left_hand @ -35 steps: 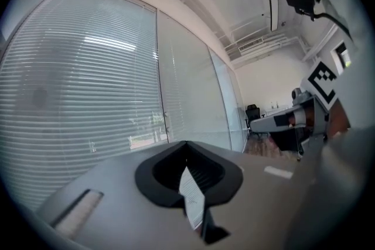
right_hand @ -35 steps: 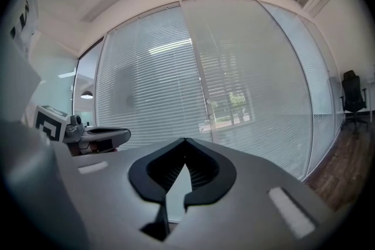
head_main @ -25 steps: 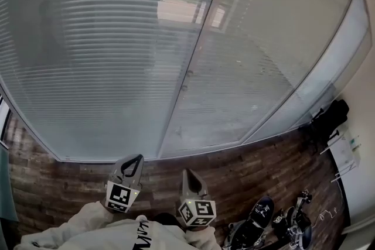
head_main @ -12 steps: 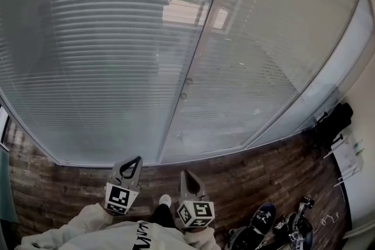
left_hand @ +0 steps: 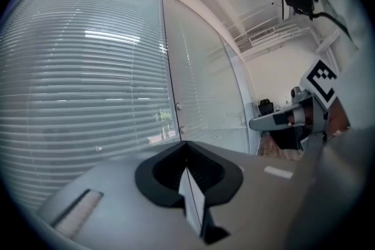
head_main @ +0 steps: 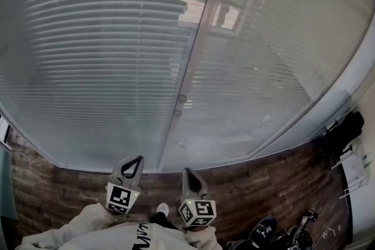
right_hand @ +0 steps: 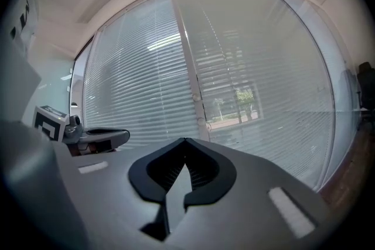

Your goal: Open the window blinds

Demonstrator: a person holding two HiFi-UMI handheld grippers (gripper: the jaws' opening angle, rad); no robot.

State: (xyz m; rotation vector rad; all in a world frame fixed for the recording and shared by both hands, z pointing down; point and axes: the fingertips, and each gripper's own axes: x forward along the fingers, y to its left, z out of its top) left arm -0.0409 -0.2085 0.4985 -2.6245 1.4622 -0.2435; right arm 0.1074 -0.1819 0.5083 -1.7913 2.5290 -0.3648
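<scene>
Closed horizontal window blinds (head_main: 99, 55) fill most of the head view, in two panels split by a slanting frame post (head_main: 193, 61) with two small knobs (head_main: 182, 99). The blinds (left_hand: 88, 79) and the knobs (left_hand: 178, 106) also show in the left gripper view, and the blinds (right_hand: 140, 85) again in the right gripper view. My left gripper (head_main: 138, 158) and right gripper (head_main: 186, 172) sit side by side at the bottom, pointing level at the window and apart from it. The left gripper's (left_hand: 186, 143) jaws are shut and empty. The right gripper's (right_hand: 185, 140) jaws are shut and empty too.
A dark wood floor (head_main: 258, 184) runs below the window sill. A black bag (head_main: 347, 129) and a white rack (head_main: 357, 170) stand at the right wall. Shoes and small gear (head_main: 275, 231) lie on the floor at the bottom right. White sleeves (head_main: 88, 231) show below the grippers.
The window has come closer and fills more of the head view. The floor things at the right have slid down and out. Both grippers keep their place at the bottom, still shut.
</scene>
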